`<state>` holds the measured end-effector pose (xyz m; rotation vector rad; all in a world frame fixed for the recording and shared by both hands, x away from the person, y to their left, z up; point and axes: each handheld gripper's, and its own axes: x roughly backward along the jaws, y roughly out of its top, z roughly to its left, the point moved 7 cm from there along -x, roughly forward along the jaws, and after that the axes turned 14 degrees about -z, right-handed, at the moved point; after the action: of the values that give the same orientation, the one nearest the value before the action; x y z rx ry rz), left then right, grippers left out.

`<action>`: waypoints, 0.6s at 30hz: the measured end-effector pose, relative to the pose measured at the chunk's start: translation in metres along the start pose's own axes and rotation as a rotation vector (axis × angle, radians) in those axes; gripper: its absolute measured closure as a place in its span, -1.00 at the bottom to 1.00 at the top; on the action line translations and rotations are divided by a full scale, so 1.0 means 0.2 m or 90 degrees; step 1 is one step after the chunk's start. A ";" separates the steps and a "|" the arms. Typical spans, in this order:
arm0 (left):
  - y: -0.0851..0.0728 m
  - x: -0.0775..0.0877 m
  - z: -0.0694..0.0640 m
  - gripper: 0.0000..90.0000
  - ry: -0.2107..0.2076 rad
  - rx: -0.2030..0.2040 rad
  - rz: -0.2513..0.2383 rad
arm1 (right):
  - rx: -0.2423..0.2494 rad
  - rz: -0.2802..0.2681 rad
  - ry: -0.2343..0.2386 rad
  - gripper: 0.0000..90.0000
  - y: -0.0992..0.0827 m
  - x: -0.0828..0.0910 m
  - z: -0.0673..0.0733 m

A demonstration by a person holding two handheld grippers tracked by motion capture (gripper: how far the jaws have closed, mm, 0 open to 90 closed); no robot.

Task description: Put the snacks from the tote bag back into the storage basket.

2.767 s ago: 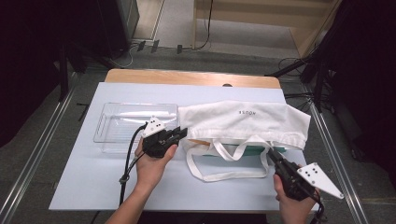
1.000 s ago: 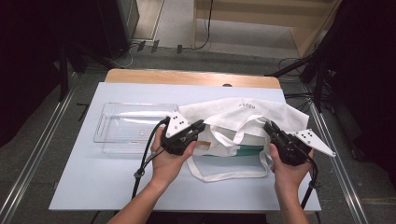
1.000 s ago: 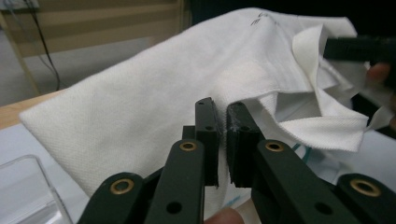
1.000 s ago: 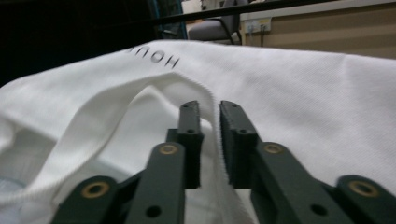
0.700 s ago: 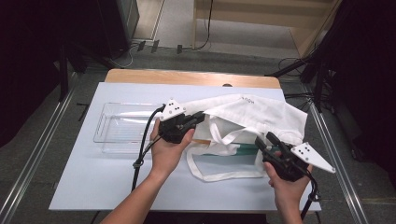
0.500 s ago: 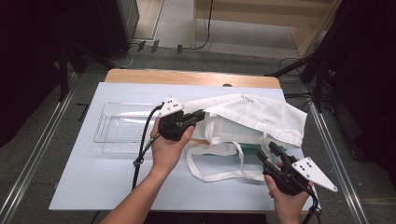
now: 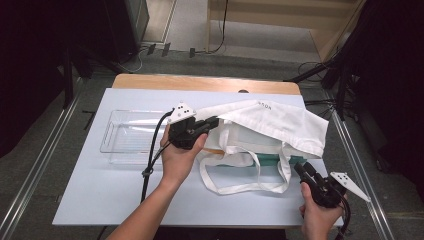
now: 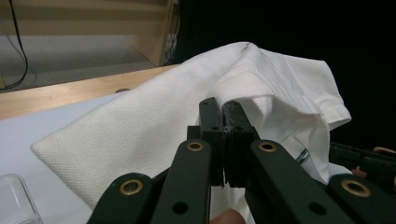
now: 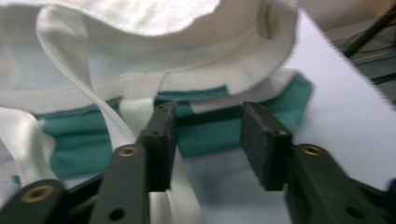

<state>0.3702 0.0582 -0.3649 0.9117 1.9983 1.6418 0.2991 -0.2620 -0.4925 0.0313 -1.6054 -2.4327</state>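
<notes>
A white cloth tote bag lies on the table with its mouth toward me and its long handles looped in front. My left gripper is shut on the bag's upper edge and holds that layer lifted, pads pinching the fabric. A flat green-edged item shows in the bag's mouth. My right gripper sits low at the near right, aimed at the green edge. Its jaws have just been closing a little but stand apart, gripping nothing.
A clear plastic tray stands left of the bag, close behind my left hand. The white table top ends in a wooden strip at the far side. Metal rails run along both sides.
My right gripper let go of the bag's right side, opened, and dropped toward the near right corner. The left gripper kept the bag's upper edge lifted, almost in place.
</notes>
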 end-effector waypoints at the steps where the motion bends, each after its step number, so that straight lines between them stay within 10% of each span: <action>1: 0.00 0.00 0.00 0.99 0.000 0.000 -0.001 | -0.014 0.001 0.027 0.11 0.00 -0.03 0.01; 8: -0.03 0.00 0.00 0.99 0.000 0.000 0.000 | 0.038 0.038 0.117 0.19 -0.05 -0.12 0.18; 18: -0.01 -0.01 0.02 1.00 0.001 0.009 0.000 | 0.115 0.040 0.072 0.68 -0.04 -0.12 0.20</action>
<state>0.3742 0.0602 -0.3689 0.9158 2.0141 1.6304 0.3159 -0.2181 -0.4863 0.1422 -1.7428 -2.1908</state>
